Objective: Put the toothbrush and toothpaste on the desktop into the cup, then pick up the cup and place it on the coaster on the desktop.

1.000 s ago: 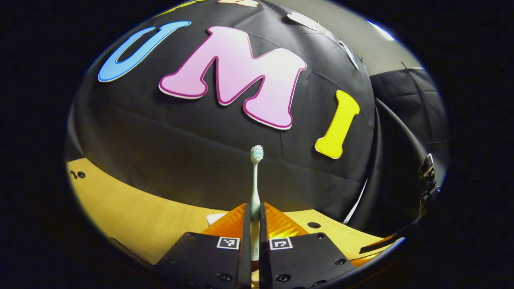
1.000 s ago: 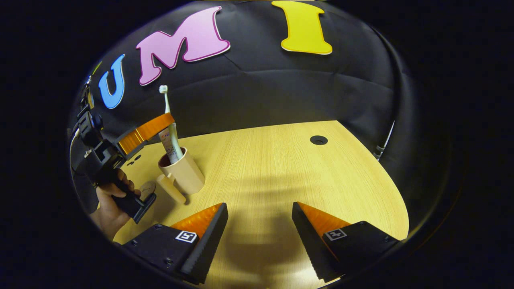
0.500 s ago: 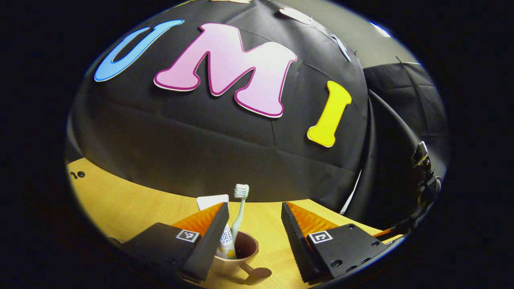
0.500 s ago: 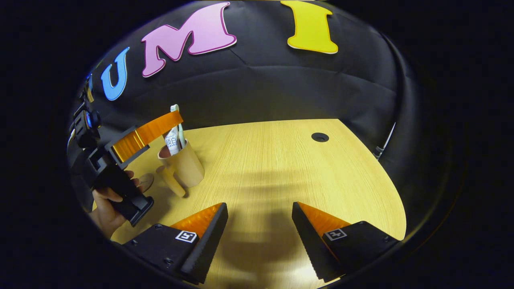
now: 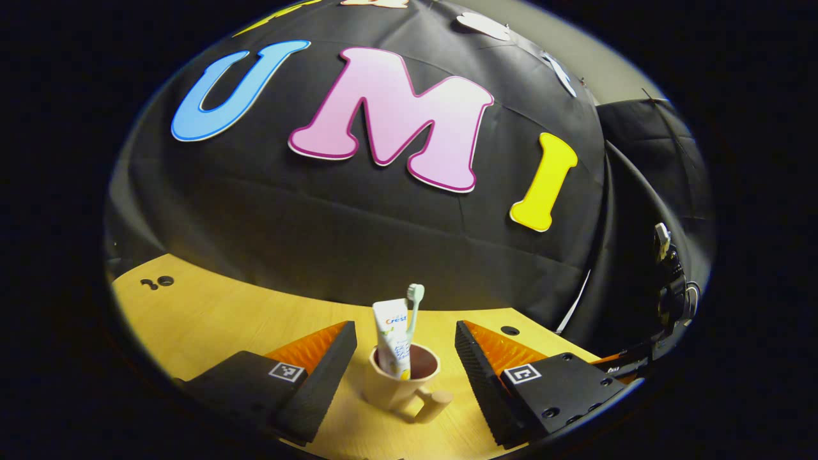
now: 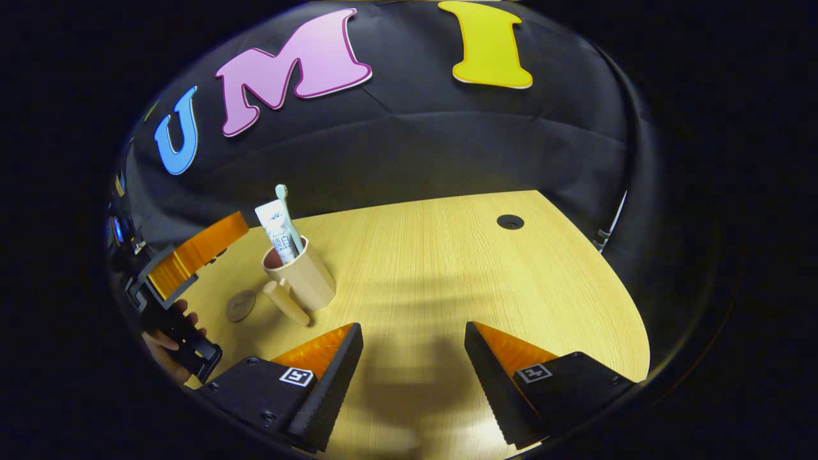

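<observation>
Toothbrush (image 5: 414, 300) and toothpaste tube (image 5: 392, 338) stood upright in handled cup (image 5: 399, 386) on desktop (image 6: 447, 268). Left gripper (image 5: 402, 364) gaped around cup; right gripper (image 6: 414, 370) gaped, holding nothing. Coaster (image 6: 240, 306) lay left of cup.

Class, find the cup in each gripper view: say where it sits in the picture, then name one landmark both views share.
Left gripper view: the cup sits bottom centre, between this gripper's open fingers, handle toward the camera.
Right gripper view: the cup stands left of centre on the desktop, beyond the left finger, beside the coaster.
Shared landmark: the toothpaste standing in the cup.
</observation>
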Demonstrator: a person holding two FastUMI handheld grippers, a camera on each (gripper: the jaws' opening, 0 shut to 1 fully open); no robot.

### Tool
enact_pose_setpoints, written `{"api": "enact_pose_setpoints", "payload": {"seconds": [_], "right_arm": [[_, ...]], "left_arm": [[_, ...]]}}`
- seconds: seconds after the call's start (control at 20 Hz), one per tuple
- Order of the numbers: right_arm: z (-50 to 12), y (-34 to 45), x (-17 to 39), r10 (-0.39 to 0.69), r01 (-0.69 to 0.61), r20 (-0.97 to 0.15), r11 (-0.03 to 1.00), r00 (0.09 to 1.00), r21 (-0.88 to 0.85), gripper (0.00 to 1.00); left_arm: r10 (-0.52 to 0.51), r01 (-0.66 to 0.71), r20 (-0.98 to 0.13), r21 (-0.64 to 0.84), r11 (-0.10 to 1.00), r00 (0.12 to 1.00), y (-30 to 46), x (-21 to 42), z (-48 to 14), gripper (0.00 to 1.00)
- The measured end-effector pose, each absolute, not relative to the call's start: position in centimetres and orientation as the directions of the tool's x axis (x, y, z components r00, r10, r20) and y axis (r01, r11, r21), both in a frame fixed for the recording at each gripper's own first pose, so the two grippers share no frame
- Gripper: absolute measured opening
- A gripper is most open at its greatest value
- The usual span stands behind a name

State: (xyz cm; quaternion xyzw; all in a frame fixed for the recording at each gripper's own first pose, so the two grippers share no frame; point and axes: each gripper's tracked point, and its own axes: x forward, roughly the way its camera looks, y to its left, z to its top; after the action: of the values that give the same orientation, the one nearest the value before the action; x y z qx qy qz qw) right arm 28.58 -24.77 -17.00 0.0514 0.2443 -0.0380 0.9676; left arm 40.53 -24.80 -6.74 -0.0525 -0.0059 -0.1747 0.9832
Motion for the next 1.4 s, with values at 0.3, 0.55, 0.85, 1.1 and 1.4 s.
{"api": "enact_pose_setpoints", "payload": {"seconds": [0.3, 0.55, 0.85, 1.1, 1.4], "right_arm": [[-12.5, -22.1, 30.5, -0.028, 0.051, -0.446, 0.998, 0.895, 0.041, 0.98], [-9.4, -18.4, 32.9, 0.039, 0.000, -0.477, 0.997, 0.878, 0.081, 0.98], [-8.6, -15.1, 35.6, 0.060, -0.056, -0.580, 0.998, 0.812, 0.024, 0.98], [-12.3, -12.2, 36.9, 0.126, -0.080, -0.705, 0.992, 0.698, 0.098, 0.98], [-17.7, -10.0, 36.8, 0.126, -0.152, -0.818, 0.987, 0.561, 0.048, 0.98]], "left_arm": [[-0.276, 0.270, -0.061, -0.097, 0.958, 0.959, -19.0, 34.4, -8.0, 0.97], [-0.220, 0.211, -0.089, -0.095, 0.973, 0.972, -14.6, 30.0, -7.7, 0.98], [-0.156, 0.146, -0.118, -0.090, 0.985, 0.981, -9.5, 26.4, -8.5, 0.97], [-0.078, 0.060, -0.164, -0.110, 0.992, 0.983, -4.9, 24.1, -10.2, 0.98], [0.017, -0.052, -0.230, -0.148, 0.988, 0.973, -0.2, 21.7, -12.8, 0.98]]}}
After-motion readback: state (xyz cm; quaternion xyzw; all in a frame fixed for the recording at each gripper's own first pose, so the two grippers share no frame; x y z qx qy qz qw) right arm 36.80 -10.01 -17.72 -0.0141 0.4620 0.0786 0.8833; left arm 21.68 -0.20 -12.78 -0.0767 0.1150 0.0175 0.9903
